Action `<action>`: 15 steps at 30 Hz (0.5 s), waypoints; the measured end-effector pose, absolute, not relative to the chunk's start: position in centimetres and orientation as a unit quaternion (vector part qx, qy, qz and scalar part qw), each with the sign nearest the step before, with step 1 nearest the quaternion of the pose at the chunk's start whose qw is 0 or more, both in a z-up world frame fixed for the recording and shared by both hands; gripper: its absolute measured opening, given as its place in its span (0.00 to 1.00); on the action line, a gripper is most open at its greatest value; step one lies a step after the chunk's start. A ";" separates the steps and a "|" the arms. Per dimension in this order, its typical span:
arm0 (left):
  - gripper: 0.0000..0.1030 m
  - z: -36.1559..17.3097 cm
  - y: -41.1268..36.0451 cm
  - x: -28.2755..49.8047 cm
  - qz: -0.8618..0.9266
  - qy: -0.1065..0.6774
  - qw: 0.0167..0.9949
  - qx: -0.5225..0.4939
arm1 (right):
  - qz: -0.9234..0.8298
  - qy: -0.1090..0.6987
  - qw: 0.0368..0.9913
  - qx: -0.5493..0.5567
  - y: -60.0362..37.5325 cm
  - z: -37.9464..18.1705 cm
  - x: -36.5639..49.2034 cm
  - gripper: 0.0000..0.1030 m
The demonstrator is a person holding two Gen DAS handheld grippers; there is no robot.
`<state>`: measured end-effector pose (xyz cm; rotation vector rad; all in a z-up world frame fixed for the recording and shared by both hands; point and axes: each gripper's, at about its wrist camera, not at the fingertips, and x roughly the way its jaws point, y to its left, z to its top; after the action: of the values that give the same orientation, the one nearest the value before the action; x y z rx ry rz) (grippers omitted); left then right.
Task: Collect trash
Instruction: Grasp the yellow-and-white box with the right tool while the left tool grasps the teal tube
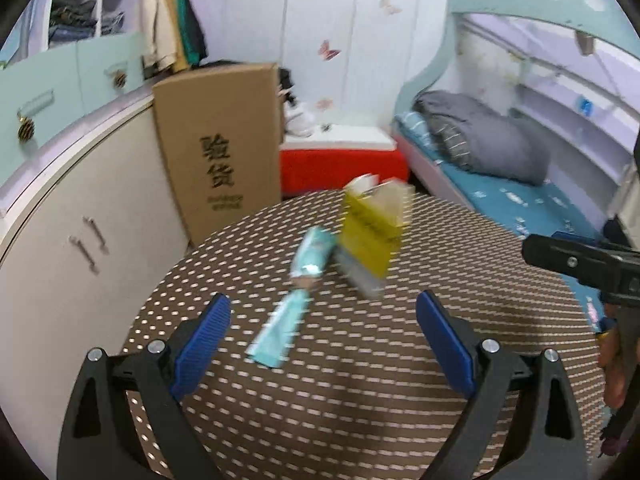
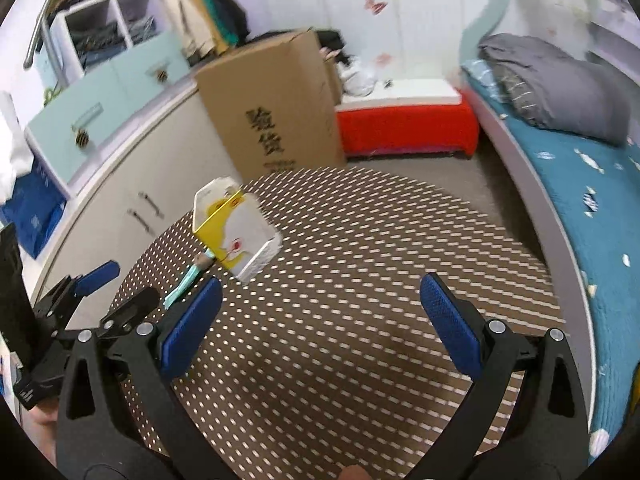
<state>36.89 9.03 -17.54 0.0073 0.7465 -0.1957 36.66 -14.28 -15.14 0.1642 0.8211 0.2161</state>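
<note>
A yellow and white carton [image 1: 372, 232] lies on the round brown dotted table [image 1: 360, 380]; it also shows in the right wrist view [image 2: 236, 228]. A crumpled teal wrapper [image 1: 292, 300] lies just left of it, nearer me, and shows partly hidden in the right wrist view [image 2: 188, 284]. My left gripper [image 1: 324, 344] is open, above the table, with the wrapper between and just ahead of its fingers. My right gripper [image 2: 320, 320] is open and empty over the table [image 2: 360, 340], to the right of the carton.
A tall cardboard box [image 1: 220, 140] stands behind the table beside white cabinets [image 1: 80, 240]. A red bench [image 1: 340, 164] is at the back. A bed with a blue sheet [image 2: 592, 200] and grey pillow runs along the right.
</note>
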 end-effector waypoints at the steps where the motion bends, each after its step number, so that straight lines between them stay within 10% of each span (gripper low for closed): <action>1: 0.89 -18.0 9.4 37.3 -0.092 0.369 0.925 0.004 | 0.112 0.403 0.905 0.075 -13.4 -15.7 37.3 0.94; 15: 0.89 -22.1 11.8 42.9 -0.085 0.415 0.906 0.011 | 0.185 0.406 0.893 0.053 -6.0 -19.7 43.6 0.84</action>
<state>42.87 11.83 -22.13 0.0217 0.8562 -0.1753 43.61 -6.00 -19.74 0.1092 0.8432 0.3842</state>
